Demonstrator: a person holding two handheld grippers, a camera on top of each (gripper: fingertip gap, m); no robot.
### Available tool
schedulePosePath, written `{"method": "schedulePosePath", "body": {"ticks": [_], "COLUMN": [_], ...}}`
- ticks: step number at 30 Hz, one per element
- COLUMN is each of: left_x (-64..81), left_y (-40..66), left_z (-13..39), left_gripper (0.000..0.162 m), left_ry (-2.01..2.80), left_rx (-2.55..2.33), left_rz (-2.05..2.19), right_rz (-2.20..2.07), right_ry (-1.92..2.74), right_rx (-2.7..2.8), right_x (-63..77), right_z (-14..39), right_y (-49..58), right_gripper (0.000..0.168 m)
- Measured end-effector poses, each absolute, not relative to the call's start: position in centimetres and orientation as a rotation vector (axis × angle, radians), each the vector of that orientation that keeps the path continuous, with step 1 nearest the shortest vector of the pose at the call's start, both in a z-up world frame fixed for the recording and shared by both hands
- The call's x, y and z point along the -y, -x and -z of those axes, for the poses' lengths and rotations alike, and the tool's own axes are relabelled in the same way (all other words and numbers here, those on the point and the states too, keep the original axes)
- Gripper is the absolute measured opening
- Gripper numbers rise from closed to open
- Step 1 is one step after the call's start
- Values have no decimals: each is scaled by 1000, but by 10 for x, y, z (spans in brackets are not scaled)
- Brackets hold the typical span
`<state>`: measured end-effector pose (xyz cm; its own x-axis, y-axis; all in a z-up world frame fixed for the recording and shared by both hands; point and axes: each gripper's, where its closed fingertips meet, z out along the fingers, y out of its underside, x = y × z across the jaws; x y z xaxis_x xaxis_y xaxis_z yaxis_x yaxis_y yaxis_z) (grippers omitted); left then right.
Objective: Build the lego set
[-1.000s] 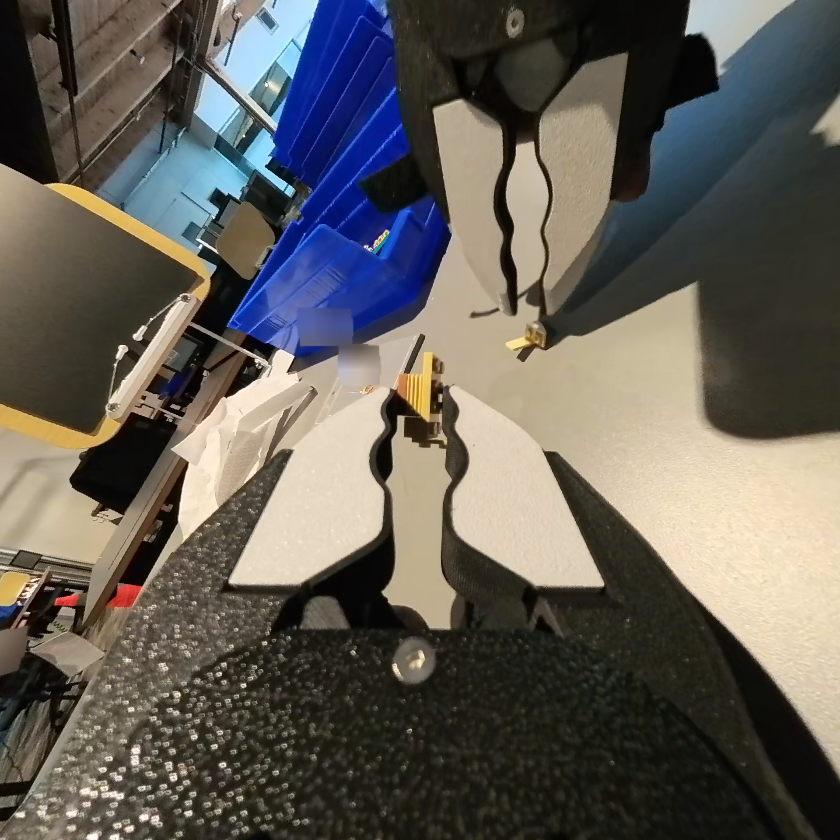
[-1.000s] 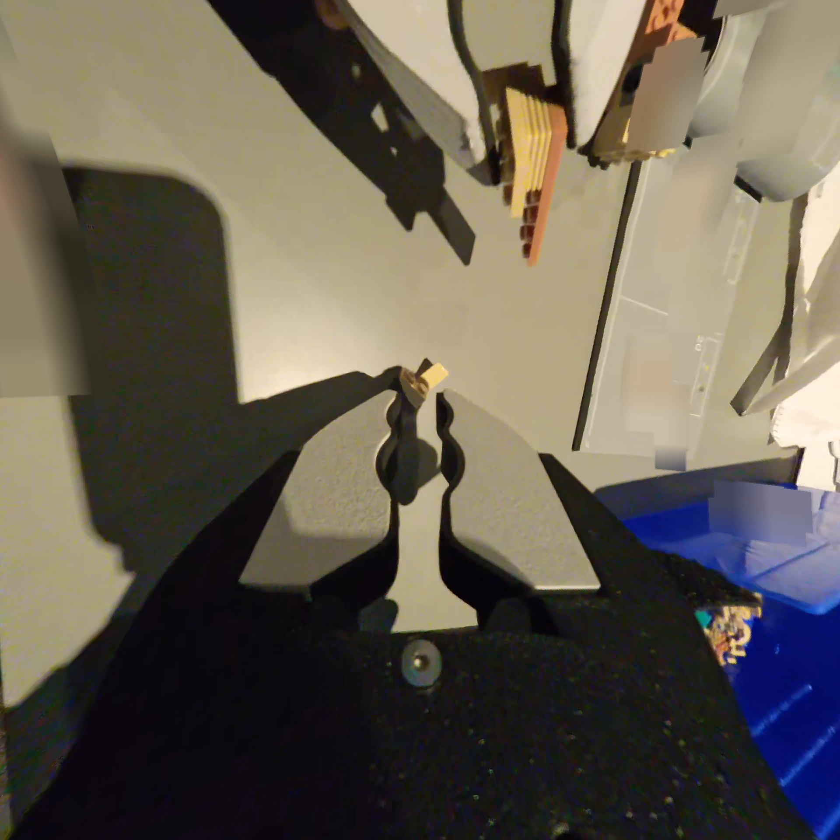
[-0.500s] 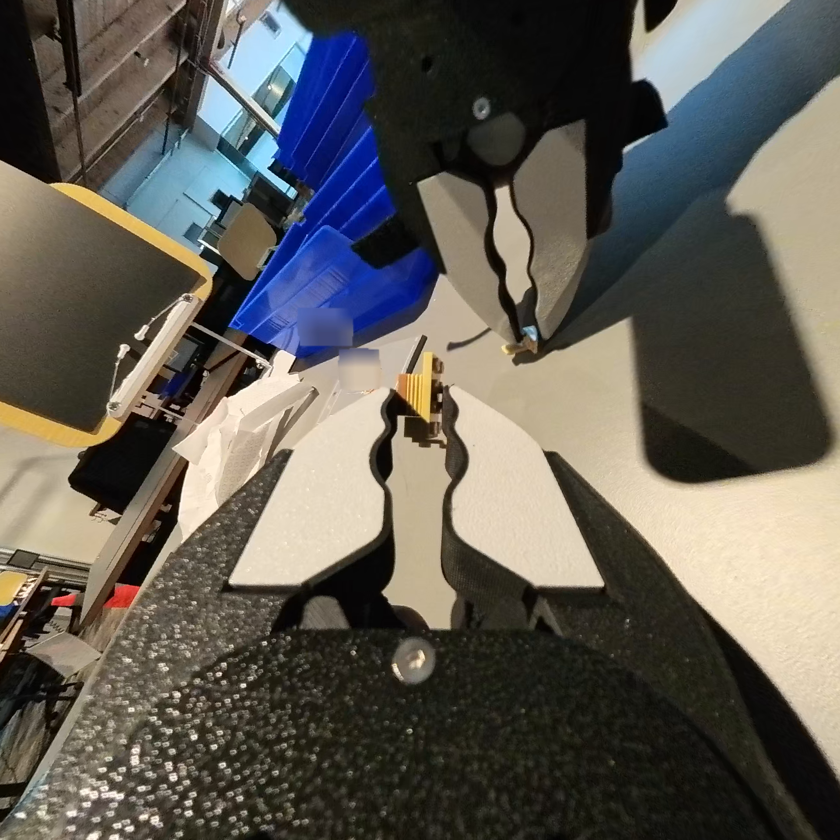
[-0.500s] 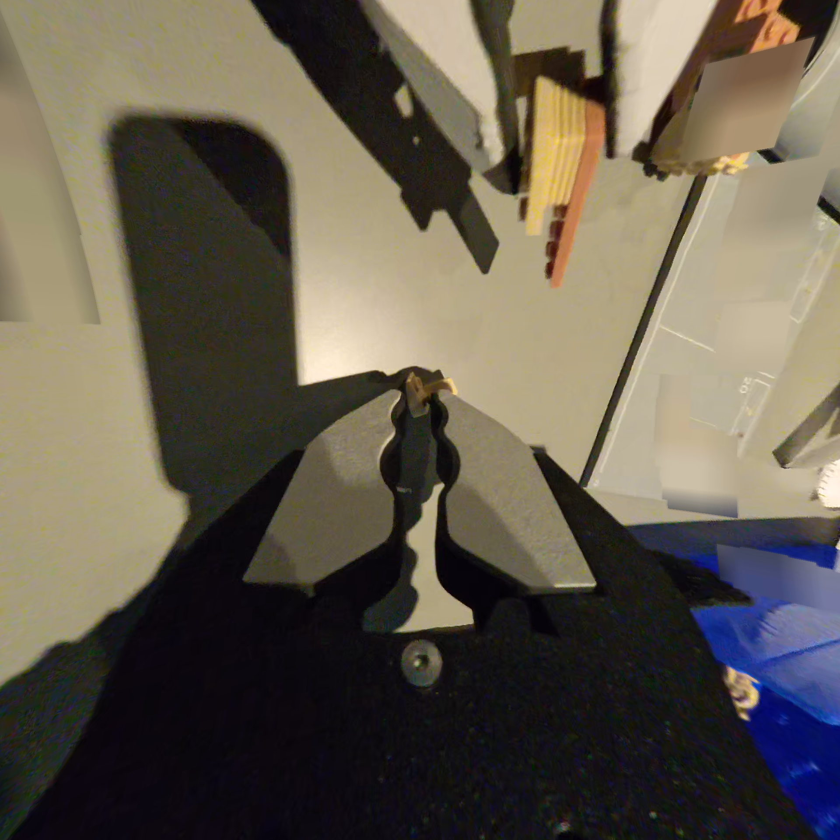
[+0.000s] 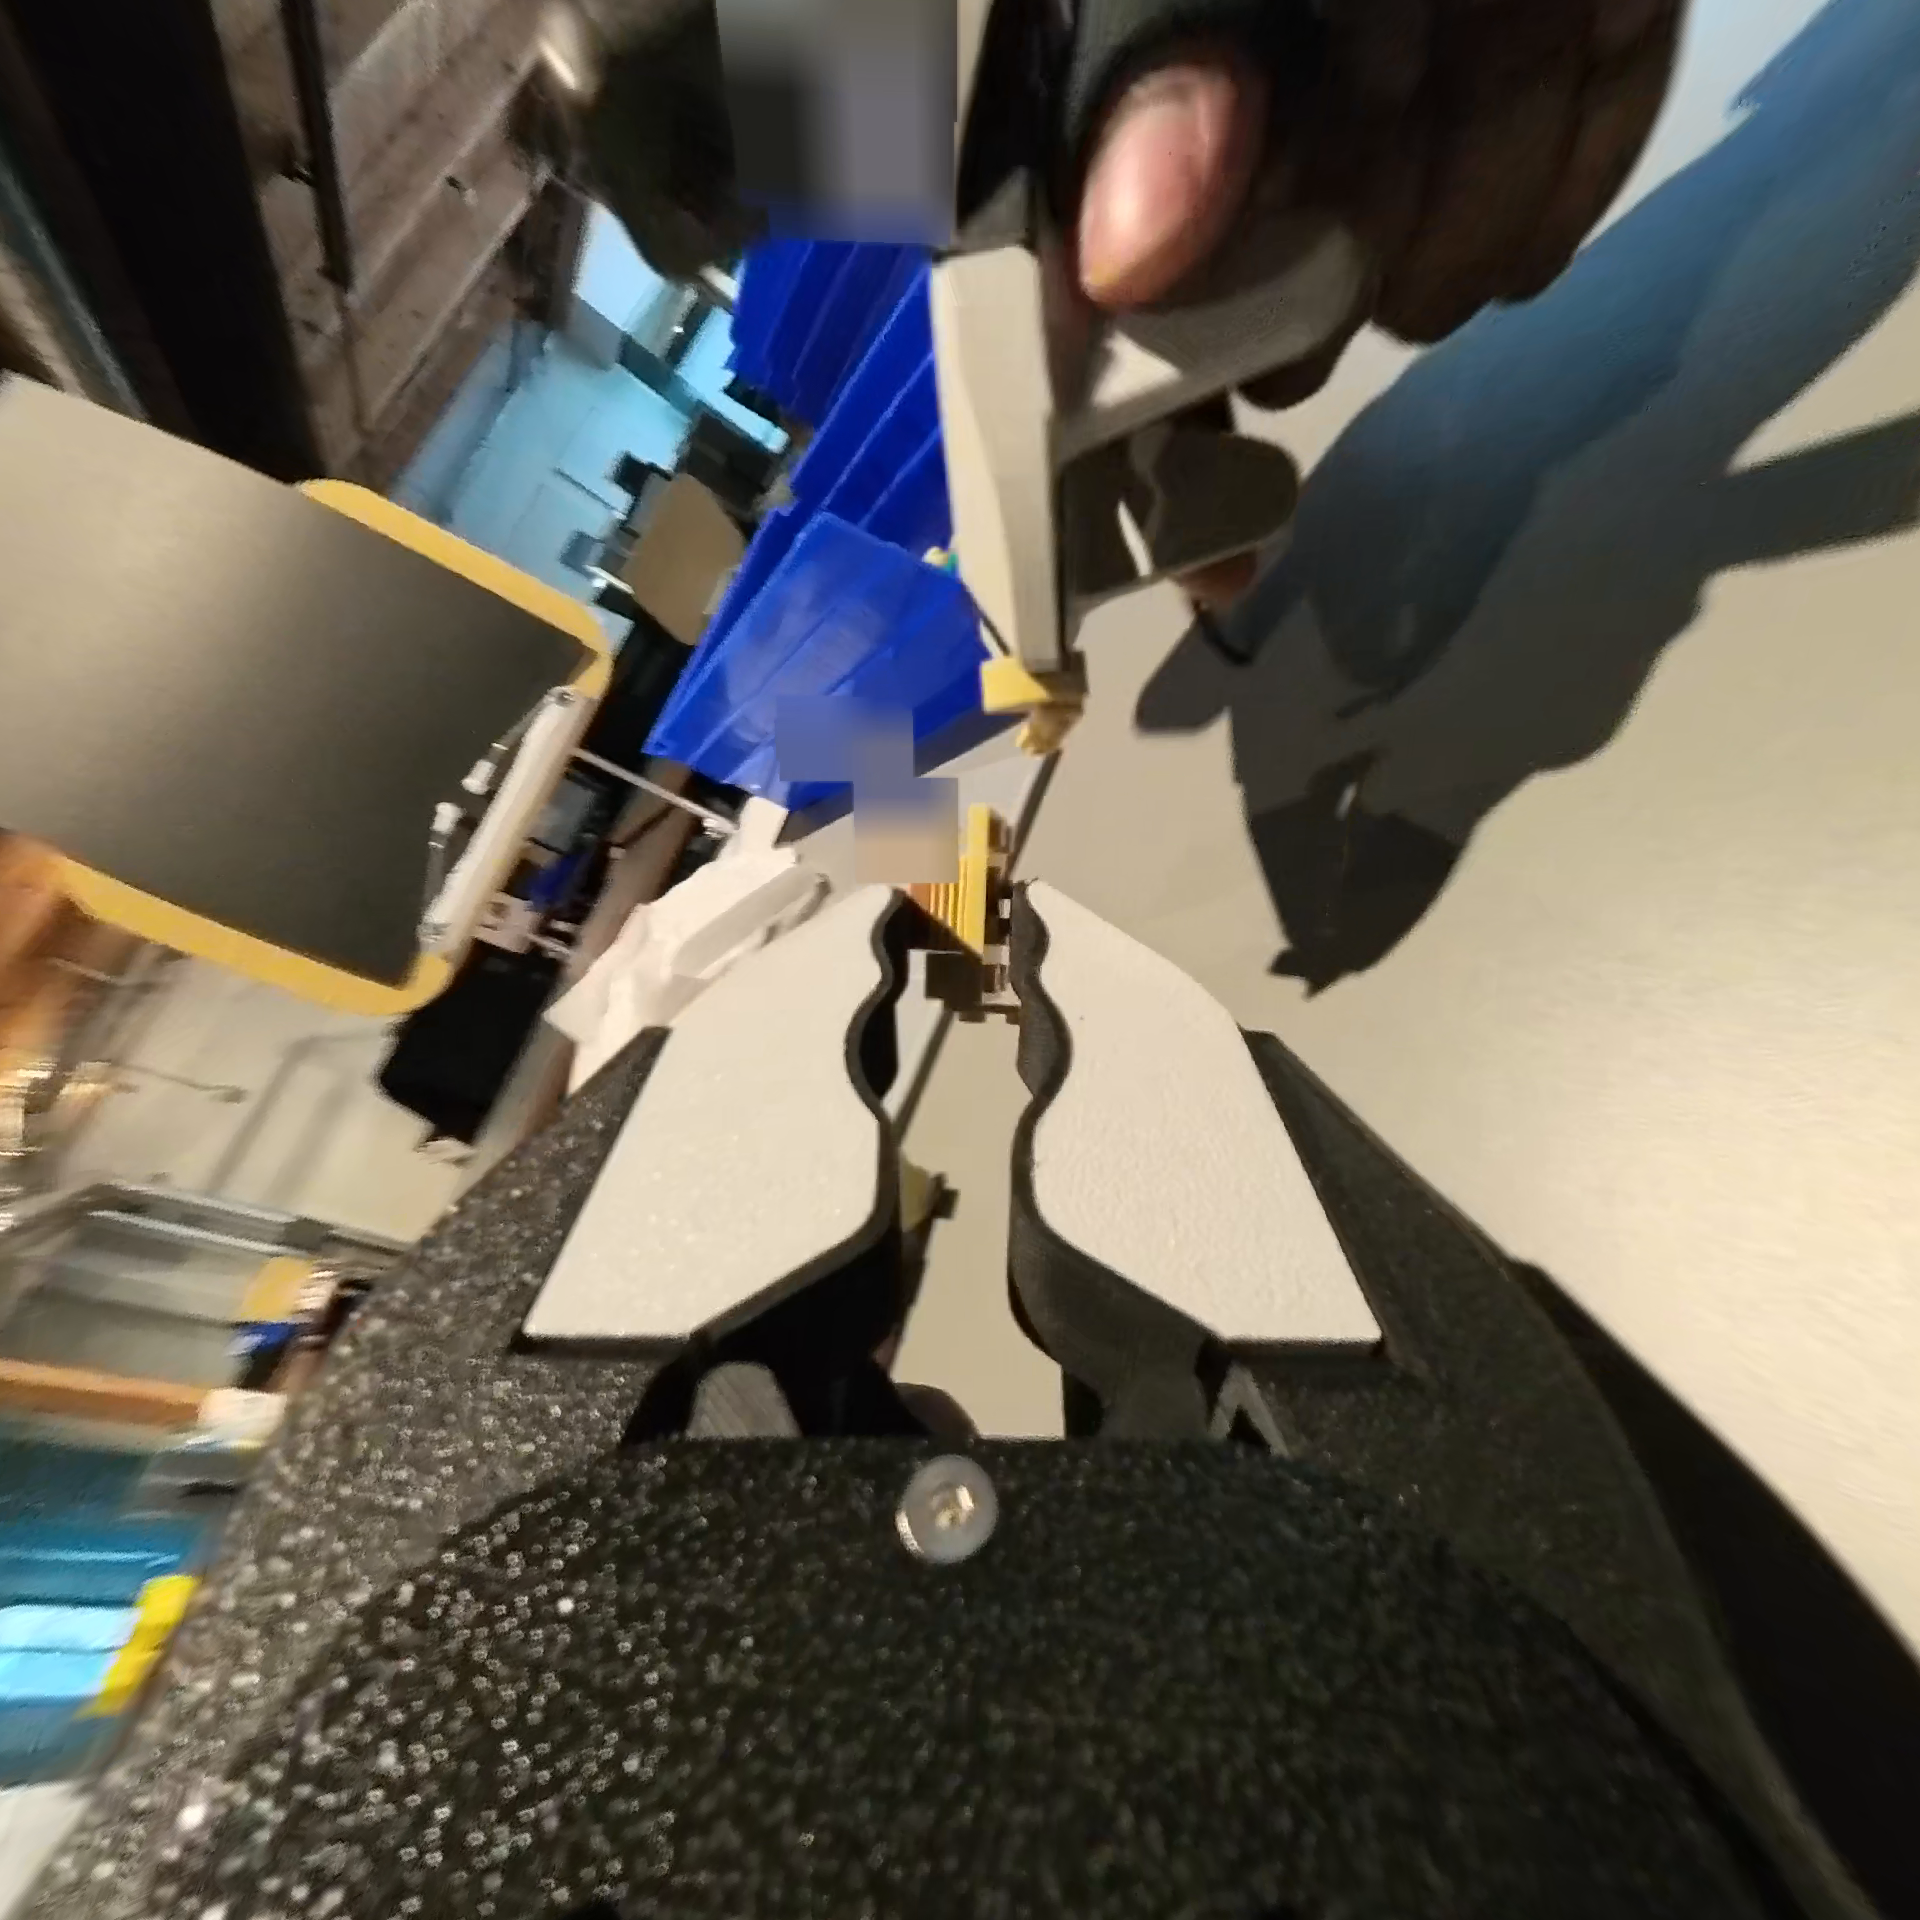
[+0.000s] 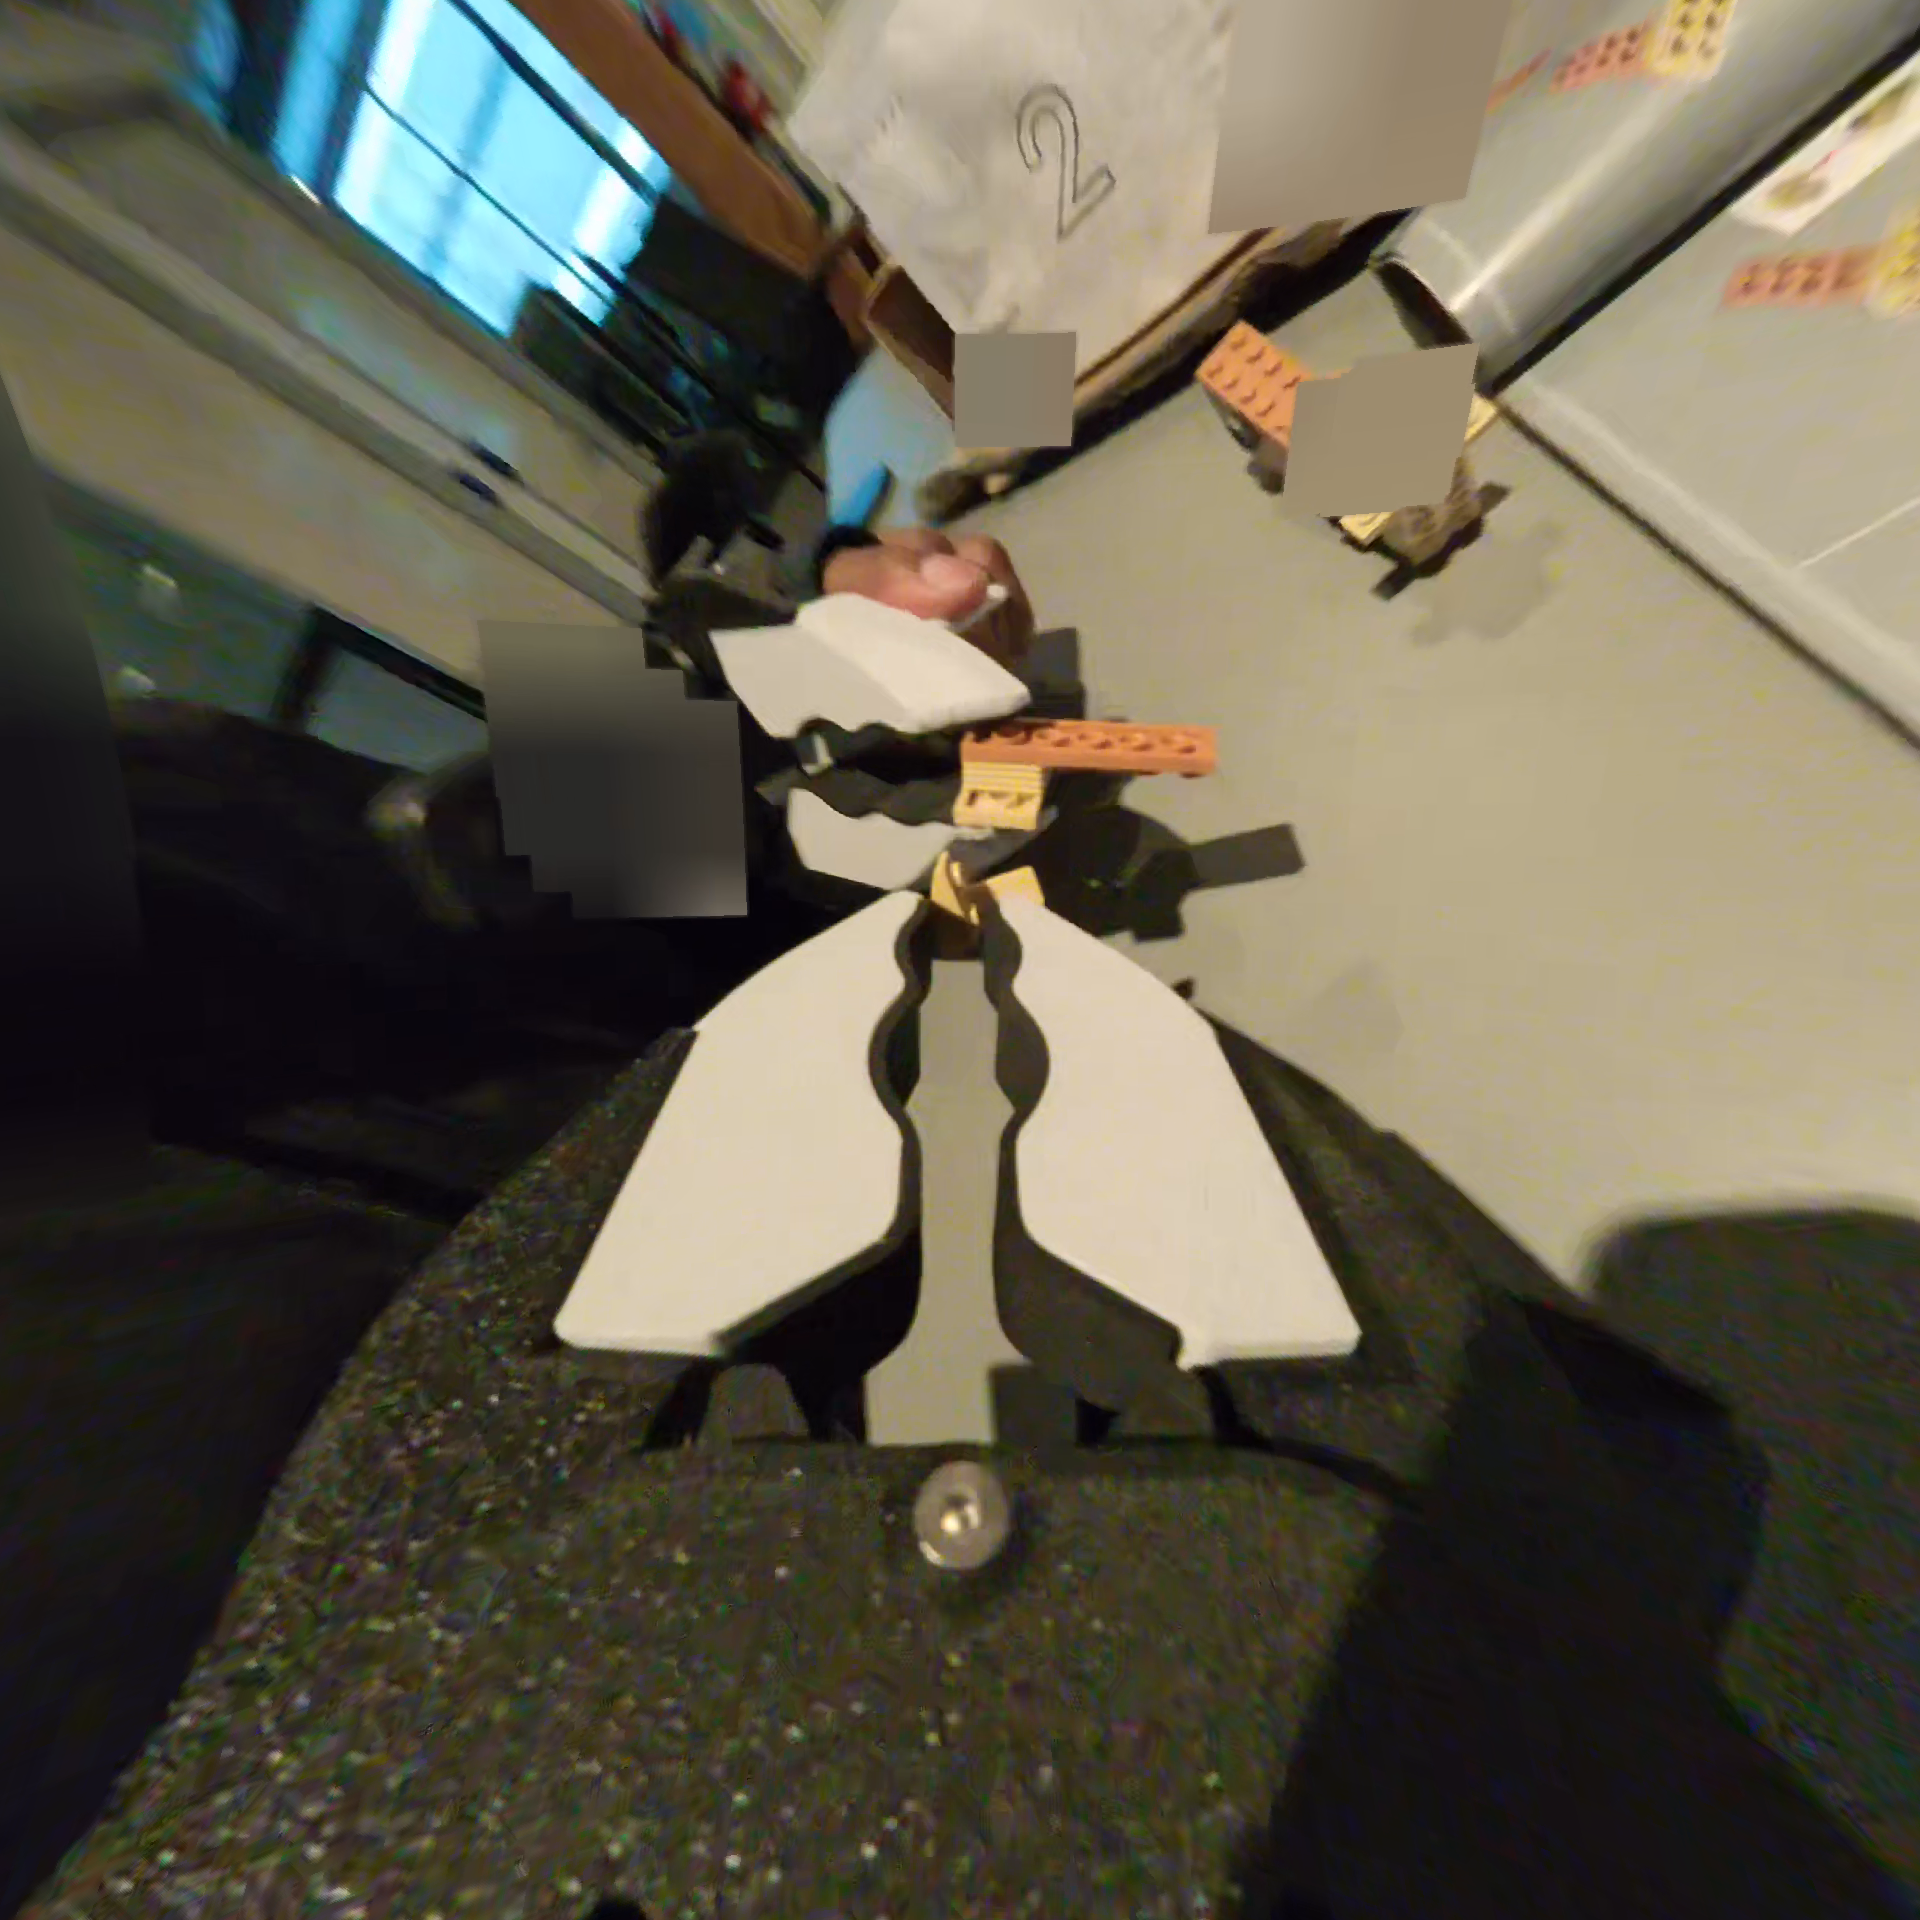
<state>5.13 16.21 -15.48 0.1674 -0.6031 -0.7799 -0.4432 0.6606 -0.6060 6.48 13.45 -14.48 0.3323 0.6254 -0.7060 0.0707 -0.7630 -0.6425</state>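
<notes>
My left gripper (image 5: pixel 961 909) is shut on a small lego assembly (image 5: pixel 977 894) of tan bricks on an orange plate. In the right wrist view the same assembly (image 6: pixel 1091 750) shows side-on between the left gripper's fingers (image 6: pixel 862 675). My right gripper (image 6: pixel 956 909) is shut on a small tan piece (image 6: pixel 971 891) at its tips and holds it just below the assembly, close to its tan brick (image 6: pixel 997 802). In the left wrist view the right gripper (image 5: pixel 1049 665) comes in from above with the tan piece (image 5: pixel 1023 691), held by a hand (image 5: pixel 1164 177).
Both grippers are above a grey table (image 6: pixel 1558 935). A second orange brick build (image 6: pixel 1247 379) stands farther back beside an open instruction booklet (image 6: pixel 1714 343) and a white paper bag (image 6: pixel 1039 145). Blue bins (image 5: pixel 831 623) stand at the table's far side. My left and right fingertips are right by each other.
My right gripper closed on the small tan piece on the table, lifted it and swung up to the assembly. The left gripper kept its hold and tilted a little.
</notes>
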Motion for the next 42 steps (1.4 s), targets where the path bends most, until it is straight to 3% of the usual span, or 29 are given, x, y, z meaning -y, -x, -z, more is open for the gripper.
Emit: {"method": "schedulePosePath", "body": {"ticks": [9, 23, 33, 42], "left_x": [-156, -112, -109, -110], "left_y": [-54, -64, -66, -65], "left_z": [150, 154, 163, 178], "left_gripper": [18, 18, 18, 18], "left_ry": [859, 549, 509, 506], "left_rx": [-1458, -1581, -1629, -1706], "left_rz": [110, 96, 55, 14], "right_rz": [-1745, -1712, -1791, -1360], "right_ry": [2068, 2227, 2228, 2169], "right_rx": [571, 1454, 1639, 2041], "right_x": [-119, -78, -72, -69], "right_z": [137, 150, 158, 201], "right_y": [-58, -69, -71, -84], "right_gripper": [9, 9, 9, 9]}}
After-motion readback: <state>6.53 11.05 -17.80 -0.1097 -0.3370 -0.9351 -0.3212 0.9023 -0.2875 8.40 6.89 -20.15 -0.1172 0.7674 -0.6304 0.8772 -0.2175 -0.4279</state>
